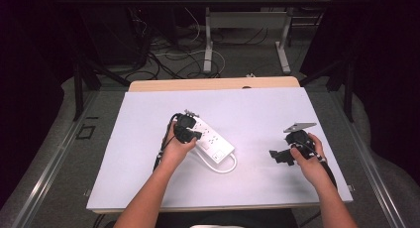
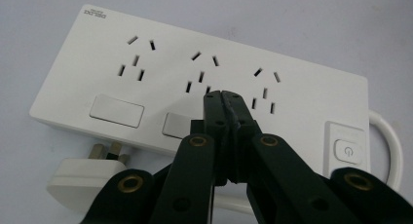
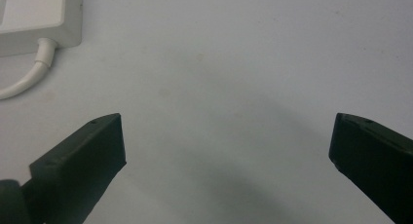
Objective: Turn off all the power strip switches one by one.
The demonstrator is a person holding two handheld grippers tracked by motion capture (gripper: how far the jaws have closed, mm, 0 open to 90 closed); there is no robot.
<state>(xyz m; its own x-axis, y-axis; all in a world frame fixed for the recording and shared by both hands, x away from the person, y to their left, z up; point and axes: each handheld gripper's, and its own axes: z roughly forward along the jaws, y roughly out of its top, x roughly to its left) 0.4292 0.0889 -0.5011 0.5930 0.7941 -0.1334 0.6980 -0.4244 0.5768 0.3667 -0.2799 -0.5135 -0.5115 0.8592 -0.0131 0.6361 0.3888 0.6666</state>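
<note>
Lab recording bay: white-topped table (image 1: 148, 109) on a metal-framed platform, dark curtains (image 1: 29, 64) left and right, loose cables (image 1: 168, 54) across the far floor.

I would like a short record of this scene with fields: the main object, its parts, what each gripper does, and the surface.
main object: white power strip, lying flat
sockets: three groups of slots on its top face
buttons: power button at the cable end
plug: white plug lying beside the strip
left gripper: jaws shut, tips over the middle socket; contact cannot be told
right gripper: jaws open, nothing between them
surface: white table
</note>
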